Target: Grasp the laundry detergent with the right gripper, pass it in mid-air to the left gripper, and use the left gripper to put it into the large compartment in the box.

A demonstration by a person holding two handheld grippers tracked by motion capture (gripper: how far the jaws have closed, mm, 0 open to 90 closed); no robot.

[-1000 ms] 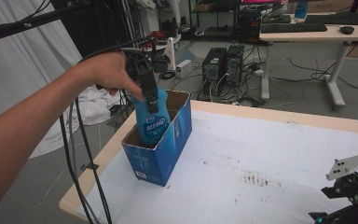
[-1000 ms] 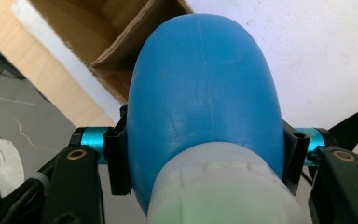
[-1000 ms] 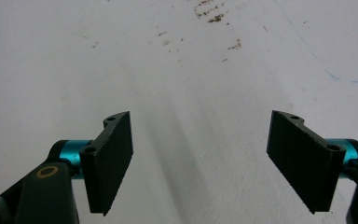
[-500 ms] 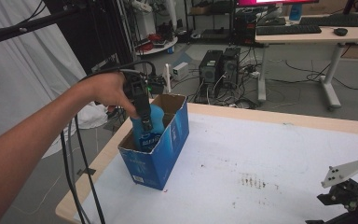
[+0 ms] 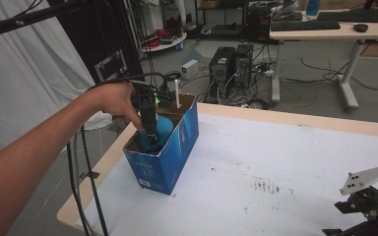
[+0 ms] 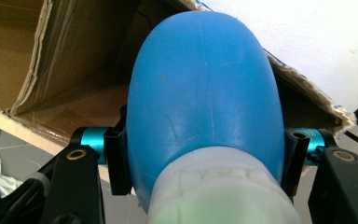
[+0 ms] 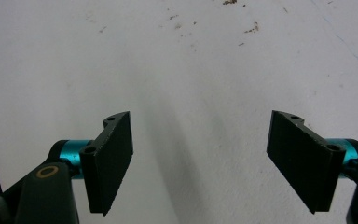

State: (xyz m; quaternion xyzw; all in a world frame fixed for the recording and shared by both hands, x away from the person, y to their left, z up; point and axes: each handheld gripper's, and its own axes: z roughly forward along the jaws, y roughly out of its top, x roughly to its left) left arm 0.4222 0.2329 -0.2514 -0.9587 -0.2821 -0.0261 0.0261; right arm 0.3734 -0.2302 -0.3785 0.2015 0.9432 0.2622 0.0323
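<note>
My left gripper (image 5: 150, 140) points down into an open blue cardboard box (image 5: 170, 157) near the table's left edge. It is shut on a blue plastic bottle (image 5: 161, 128), which sits partly below the box's rim. In the left gripper view the two black jaws of that gripper (image 6: 205, 158) press on both sides of the bottle (image 6: 205, 93), just past its whitish cap (image 6: 223, 196). The box's brown inner walls (image 6: 74, 70) rise behind it. My right gripper (image 5: 362, 216) rests low at the table's near right corner. Its jaws (image 7: 200, 158) are open with nothing between them.
The white table top (image 5: 285, 162) carries a few small brown stains (image 5: 266, 186). Black cables (image 5: 86, 187) hang from the left gripper past the table's left edge. Beyond the table stand computer towers (image 5: 231, 61) on the floor and a desk with a keyboard (image 5: 307, 25).
The left gripper has sunk with the blue bottle, which now sits deeper in the box. The right gripper has not moved.
</note>
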